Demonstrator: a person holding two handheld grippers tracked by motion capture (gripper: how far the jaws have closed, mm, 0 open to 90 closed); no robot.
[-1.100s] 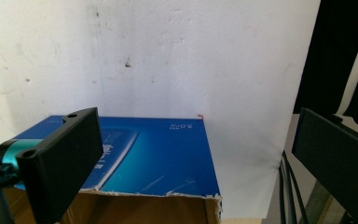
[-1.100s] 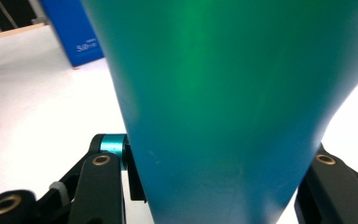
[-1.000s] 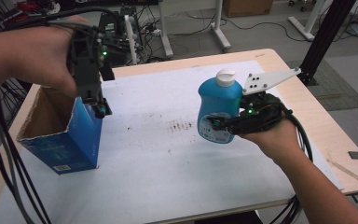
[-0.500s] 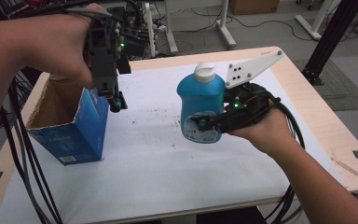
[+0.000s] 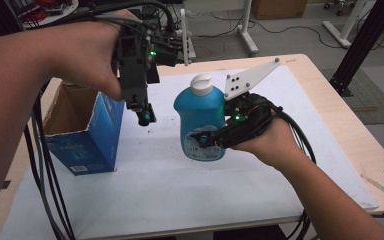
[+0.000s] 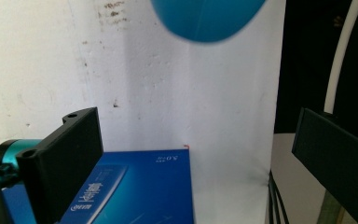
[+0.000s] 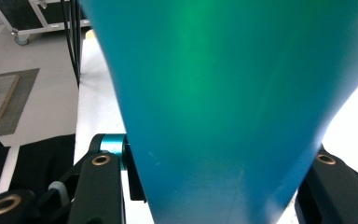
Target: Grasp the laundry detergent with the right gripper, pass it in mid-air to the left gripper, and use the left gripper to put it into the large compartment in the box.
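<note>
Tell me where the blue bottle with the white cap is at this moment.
In the high view the blue bottle is upright near the table's middle, held above the white cover by the right tongs, right of the open blue box.

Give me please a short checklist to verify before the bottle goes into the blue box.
1. Right gripper shut on the bottle: ok.
2. Bottle upright, white cap on: ok.
3. Blue box standing, top open: ok.
4. Left gripper open, holding nothing: ok.
5. Left gripper out of the way: not ok, it hangs between box and bottle.
6. Room inside the box: cannot tell.
</note>
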